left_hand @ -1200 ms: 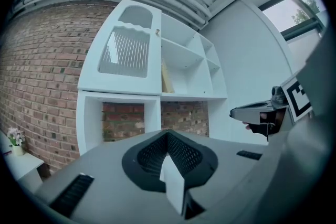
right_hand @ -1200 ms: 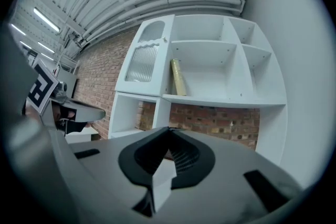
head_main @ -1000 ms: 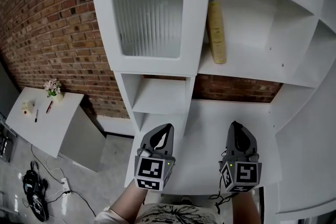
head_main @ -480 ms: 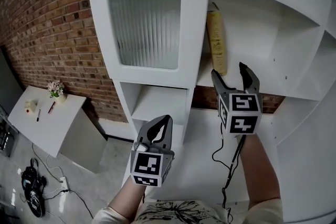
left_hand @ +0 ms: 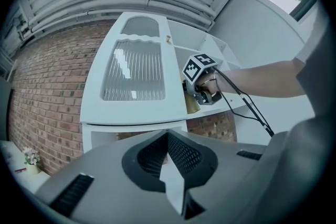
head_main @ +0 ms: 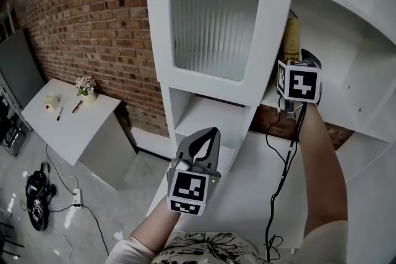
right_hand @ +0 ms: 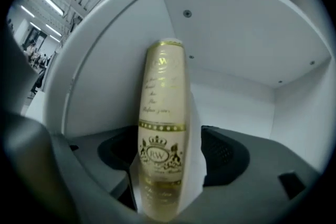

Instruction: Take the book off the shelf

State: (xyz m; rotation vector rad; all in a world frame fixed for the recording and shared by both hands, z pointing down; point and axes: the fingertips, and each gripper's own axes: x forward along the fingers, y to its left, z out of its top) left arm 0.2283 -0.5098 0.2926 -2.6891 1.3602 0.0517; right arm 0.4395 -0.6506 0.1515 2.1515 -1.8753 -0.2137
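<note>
Right gripper view: right gripper [right_hand: 164,165] jaws opening astride book [right_hand: 160,113] spine.

The book [right_hand: 160,134] has a cream spine with gold lettering, gold bands and a crowned crest. The shelf [right_hand: 236,39] is white. The cabinet door [head_main: 213,25] has ribbed glass. The wall [head_main: 93,21] is red-brown brick. The left claw [left_hand: 168,136] is dark grey with black-and-white square markers.
</note>
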